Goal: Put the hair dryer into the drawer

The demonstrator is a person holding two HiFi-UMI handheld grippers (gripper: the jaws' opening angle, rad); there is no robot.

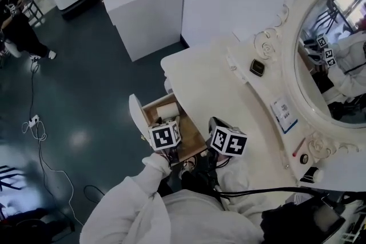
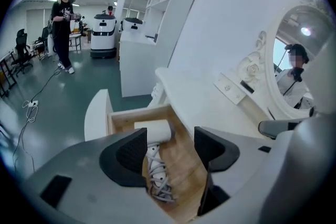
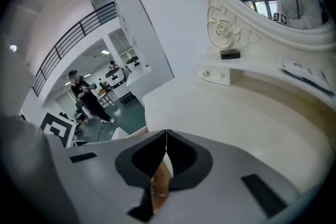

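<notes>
White hair dryer point(image 2: 155, 130) w/ coiled cord point(image 2: 158, 178) in open drawer point(image 2: 137, 114), partly hidden behind left gripper point(image 2: 170, 140) (jaws apart, empty); right gripper point(image 3: 166, 140) closed.

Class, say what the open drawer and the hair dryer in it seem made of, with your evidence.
Drawer: inside looks like bare matt wood, tan with faint grain; front painted white. Hair dryer: probably smooth white plastic, evenly coloured, slight sheen.

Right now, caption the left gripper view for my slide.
Open left gripper over the open drawer, hair dryer lying inside.
</notes>
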